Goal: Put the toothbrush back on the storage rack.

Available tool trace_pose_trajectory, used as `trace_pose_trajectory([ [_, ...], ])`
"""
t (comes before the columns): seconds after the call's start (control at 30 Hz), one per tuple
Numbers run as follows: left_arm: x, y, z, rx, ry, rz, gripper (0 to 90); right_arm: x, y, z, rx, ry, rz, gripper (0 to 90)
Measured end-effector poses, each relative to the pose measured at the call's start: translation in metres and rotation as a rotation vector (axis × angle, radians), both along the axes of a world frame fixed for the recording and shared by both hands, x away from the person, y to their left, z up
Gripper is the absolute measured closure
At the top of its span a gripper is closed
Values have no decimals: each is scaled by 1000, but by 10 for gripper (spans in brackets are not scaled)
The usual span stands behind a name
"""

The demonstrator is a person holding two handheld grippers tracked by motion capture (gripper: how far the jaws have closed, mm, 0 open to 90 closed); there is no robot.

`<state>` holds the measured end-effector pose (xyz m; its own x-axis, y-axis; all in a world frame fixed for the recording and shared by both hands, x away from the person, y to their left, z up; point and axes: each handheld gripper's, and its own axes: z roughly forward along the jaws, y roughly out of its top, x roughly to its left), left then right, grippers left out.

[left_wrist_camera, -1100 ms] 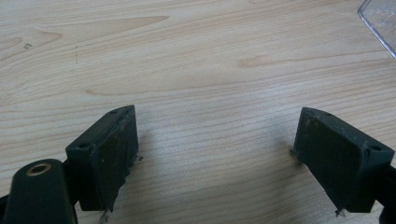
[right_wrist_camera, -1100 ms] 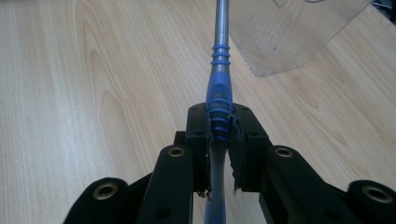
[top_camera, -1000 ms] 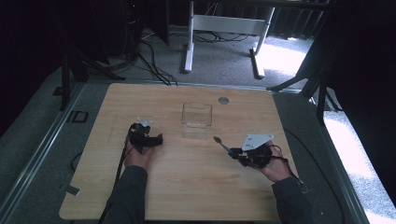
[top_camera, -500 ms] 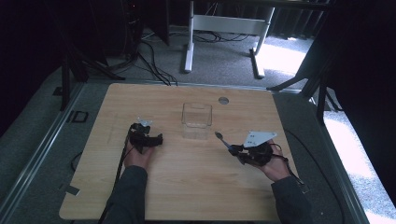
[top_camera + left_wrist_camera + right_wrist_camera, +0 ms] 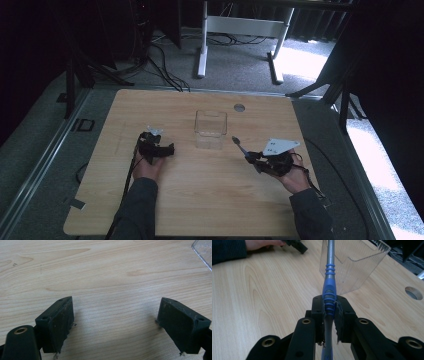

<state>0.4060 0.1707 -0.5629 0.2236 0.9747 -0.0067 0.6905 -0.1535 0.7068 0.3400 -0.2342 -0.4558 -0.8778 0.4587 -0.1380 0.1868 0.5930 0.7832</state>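
Item: blue-handled utensil, pinched in right tool, tip just beside clear container on bench; left tool spread, idle, left of container; step: carry-in; next: lift tip over rim, release.

I see table: pale wood, matt, fine grain. Container: clear plastic, glossy, ribbed wall. Tool: blue ridged handle, rubbery-looking; shaft grey metal, dull sheen. My right gripper and left gripper: black matt pads, scuffed, frayed edges.
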Motion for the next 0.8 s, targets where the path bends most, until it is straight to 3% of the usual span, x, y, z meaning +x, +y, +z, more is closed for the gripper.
trace_pose_trajectory([
  [0.8,0,0,0,0,0,0,139,8,6,8,41,-16,-36,790],
])
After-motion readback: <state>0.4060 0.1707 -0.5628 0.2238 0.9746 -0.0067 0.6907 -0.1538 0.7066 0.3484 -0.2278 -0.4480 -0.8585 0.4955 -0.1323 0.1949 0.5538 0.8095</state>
